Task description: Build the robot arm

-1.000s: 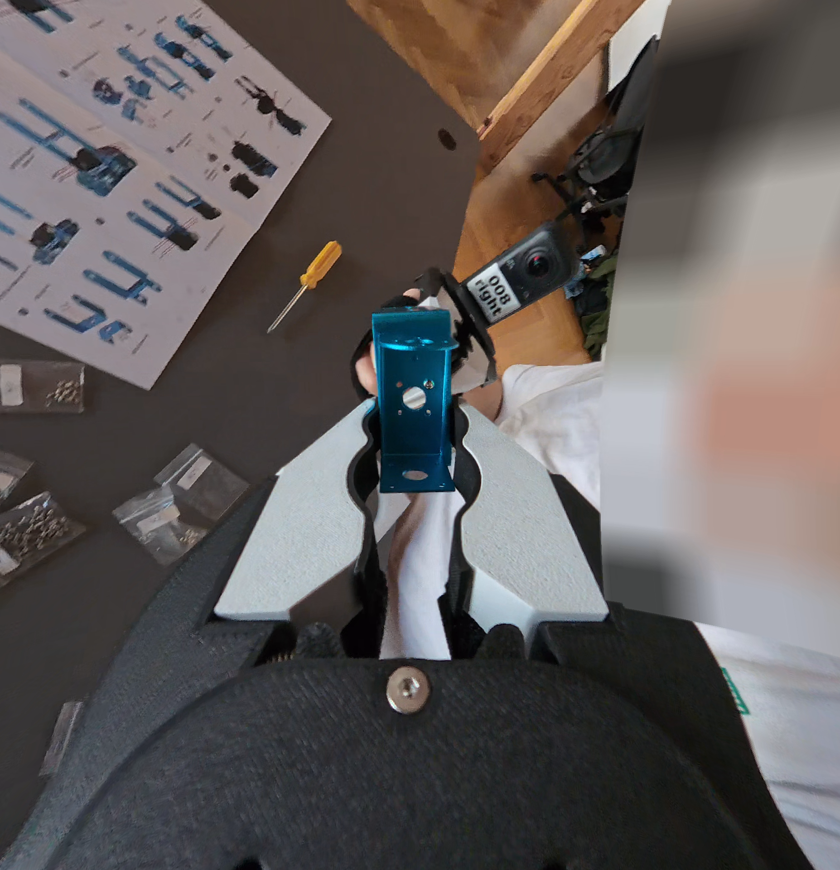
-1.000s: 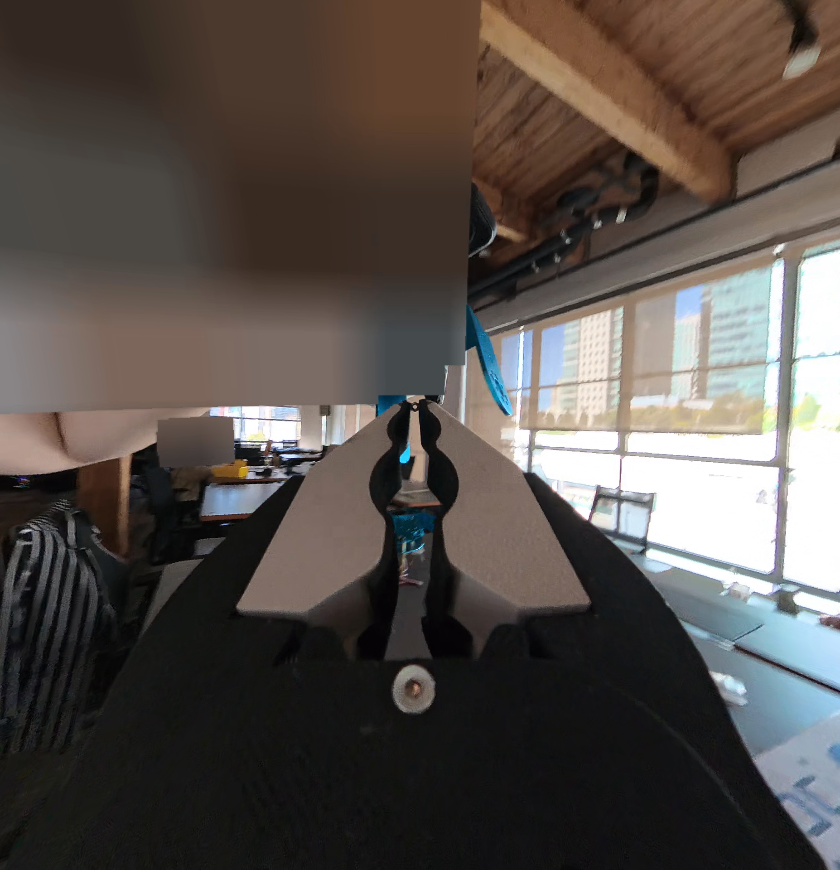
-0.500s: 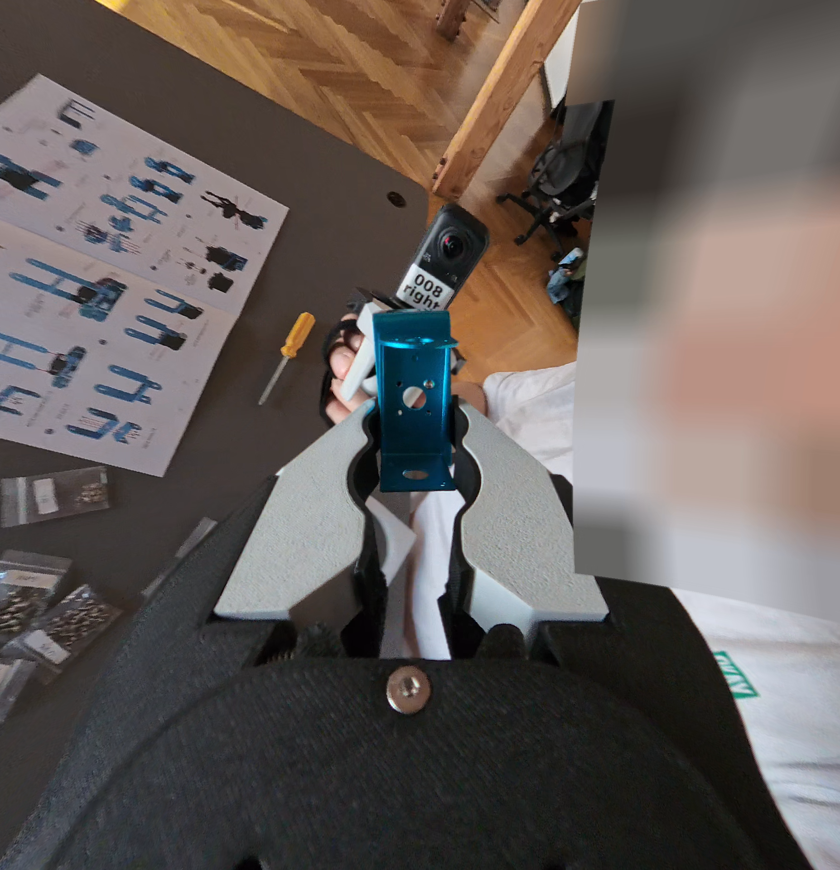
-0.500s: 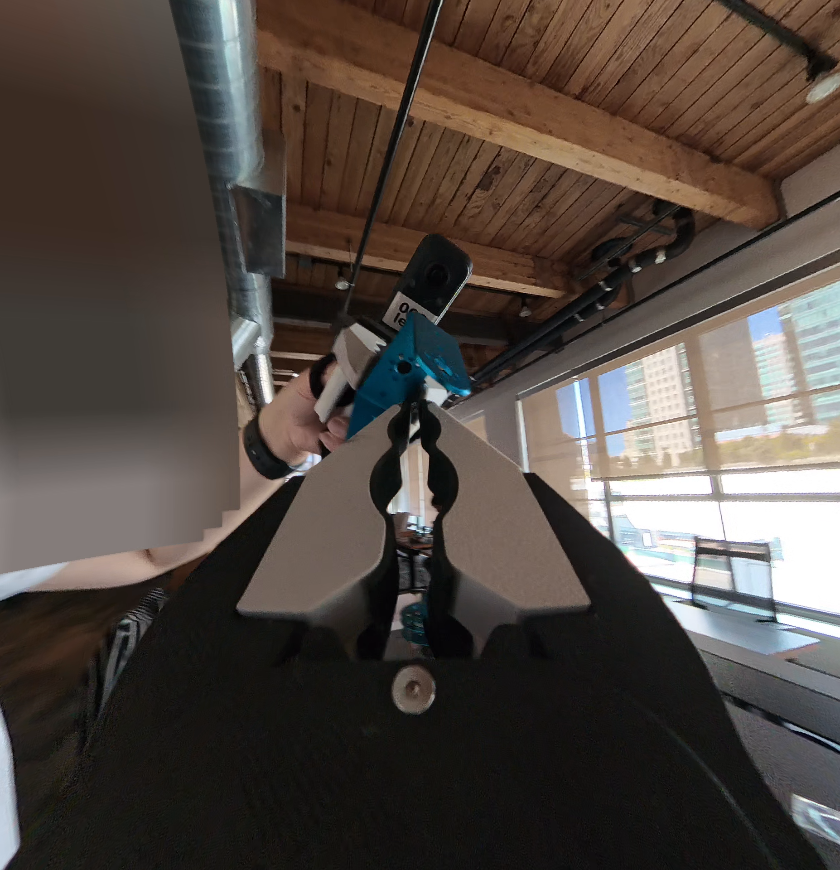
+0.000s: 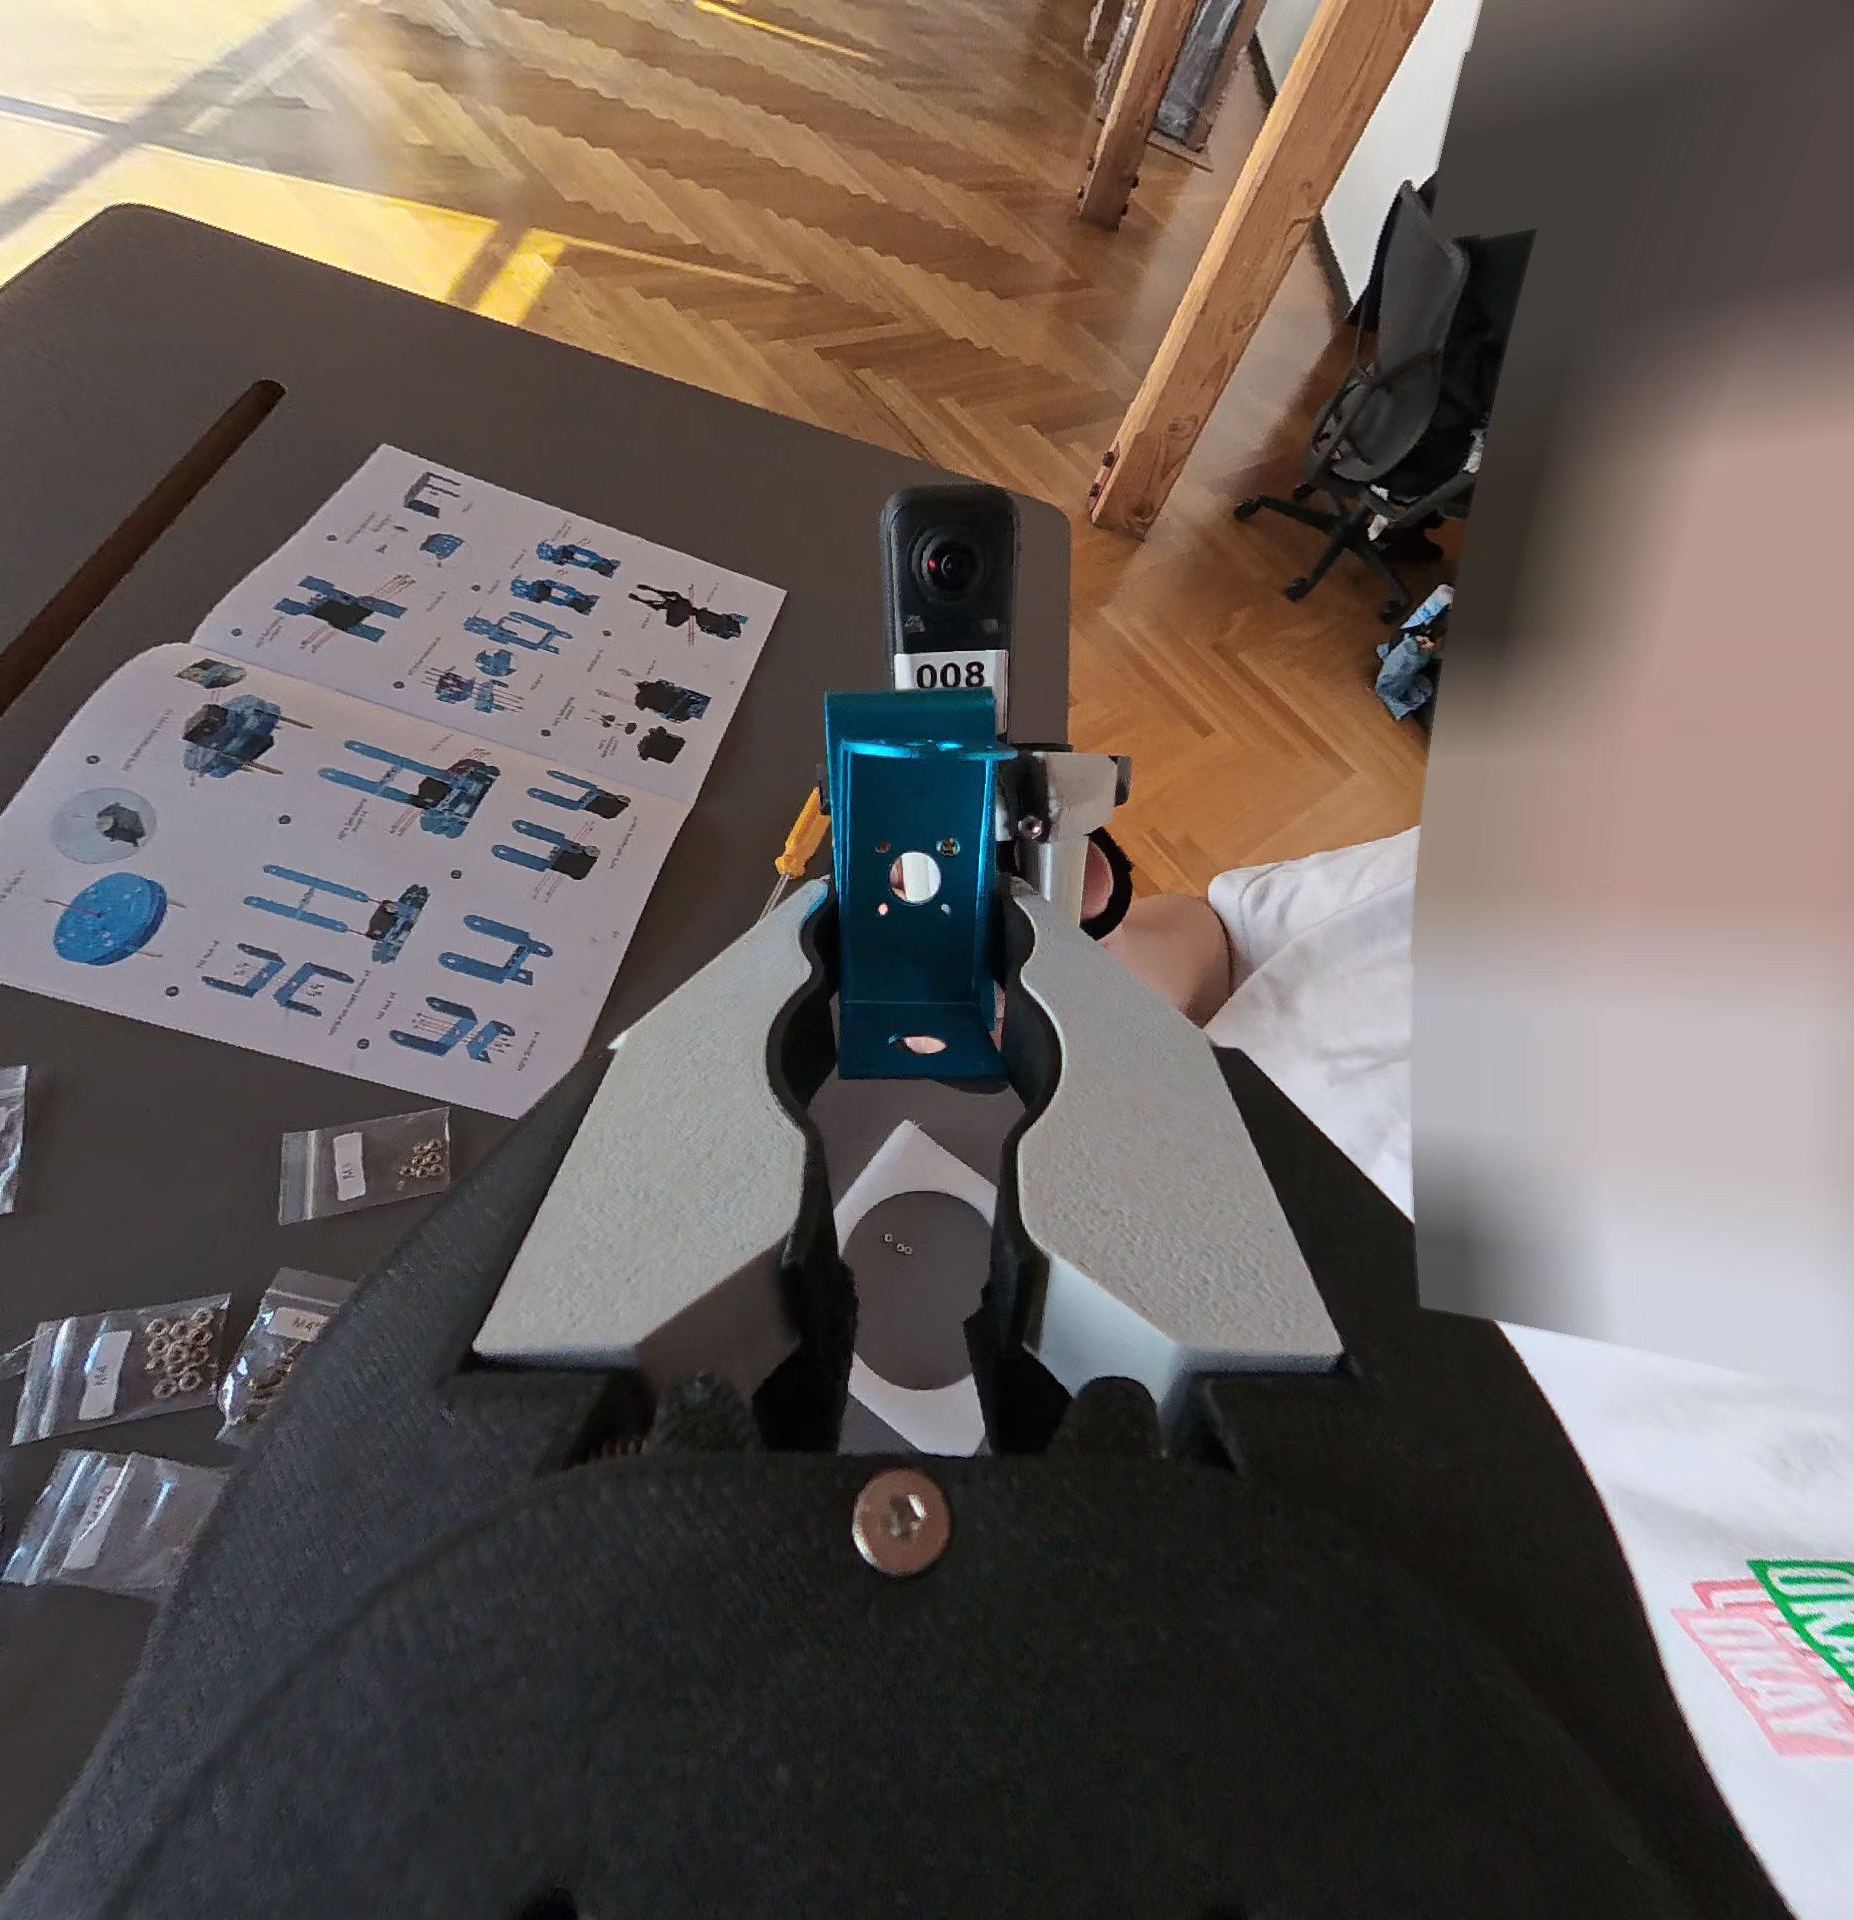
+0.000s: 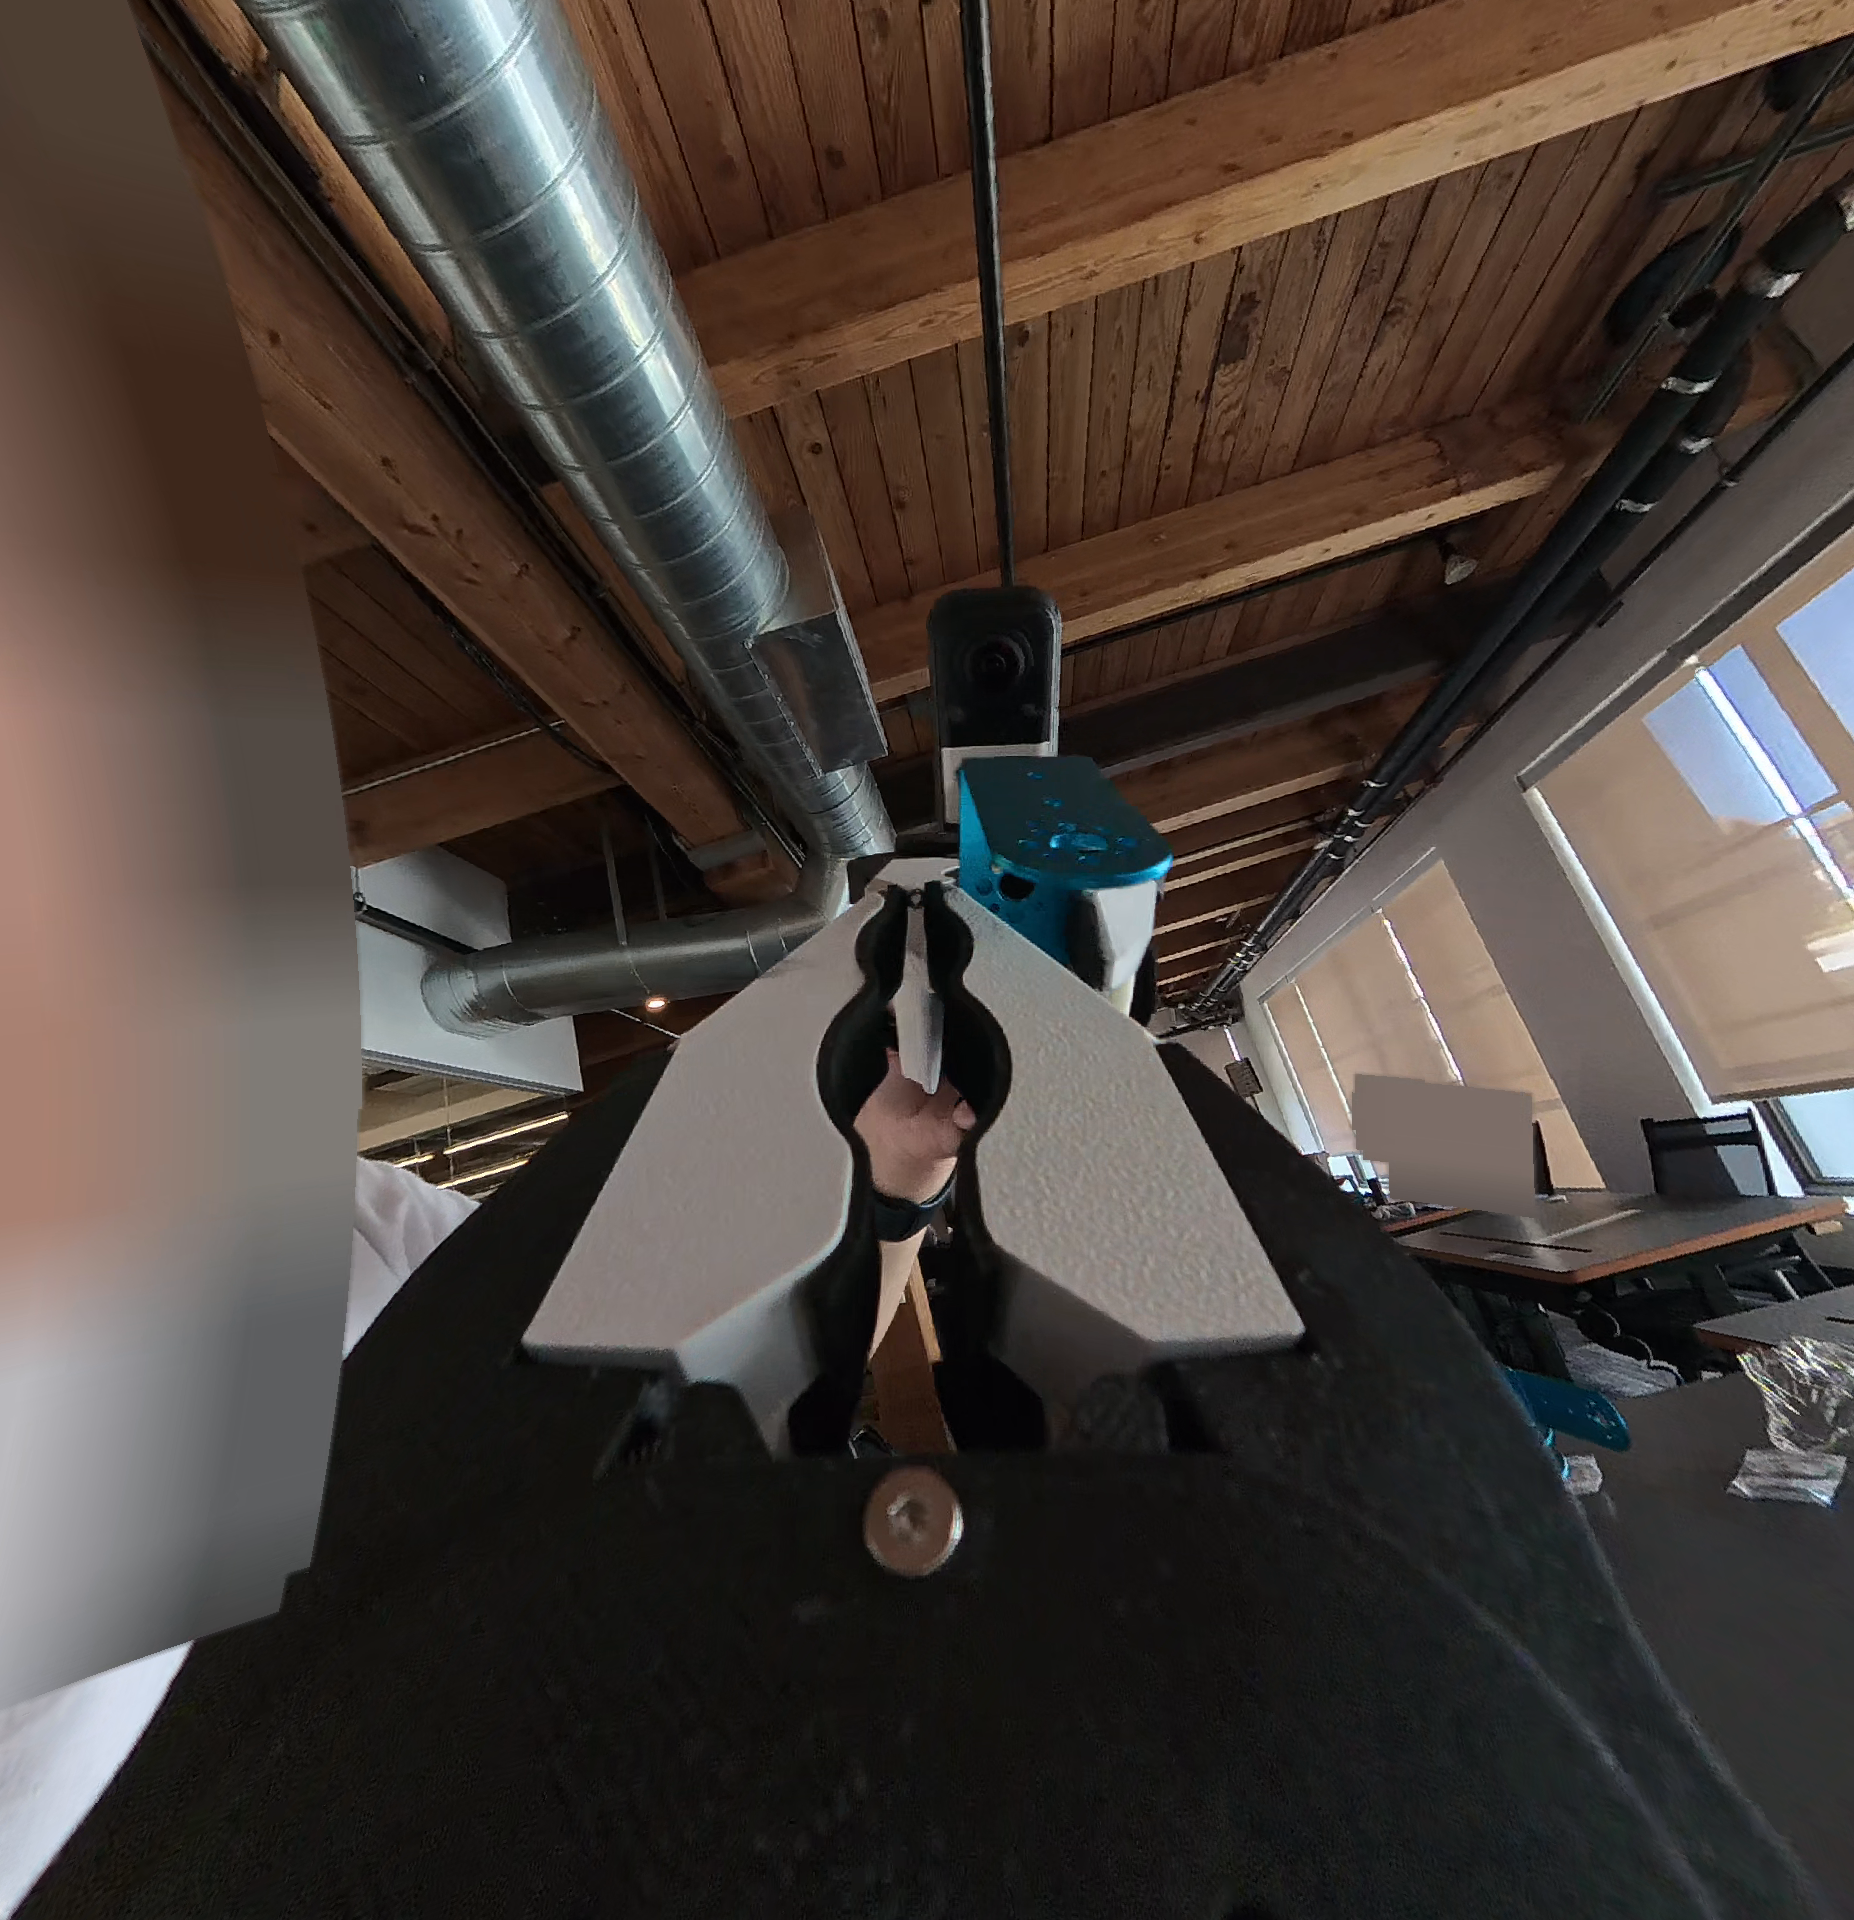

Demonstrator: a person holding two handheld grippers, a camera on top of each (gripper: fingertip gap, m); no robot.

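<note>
My left gripper [image 5: 918, 914] is shut on a blue metal bracket [image 5: 907, 987] with holes in it, held upright above the dark table [image 5: 590, 468]. The bracket also shows in the right wrist view [image 6: 1058, 842], clamped between the left gripper's grey fingers [image 6: 1120, 925]. My right gripper [image 6: 918, 894] is shut, with a tiny screw pinched at its tips. In the left wrist view the right gripper [image 5: 1068, 800] sits just behind and to the right of the bracket's top, pointing at it, very close or touching.
An open instruction sheet [image 5: 383, 810] lies on the table, with a yellow screwdriver [image 5: 798, 831] and several small bags of hardware [image 5: 362, 1164] near it. More blue parts [image 6: 1567, 1423] and plastic bags [image 6: 1806, 1382] lie on the table. A wooden post [image 5: 1214, 312] and an office chair [image 5: 1390, 436] stand beyond. Both grippers' tips are close together, under 4 cm apart.
The right gripper has swung upward and moved in to face the left one, its tips now beside the bracket's top. The left gripper has tilted while still holding the bracket.
</note>
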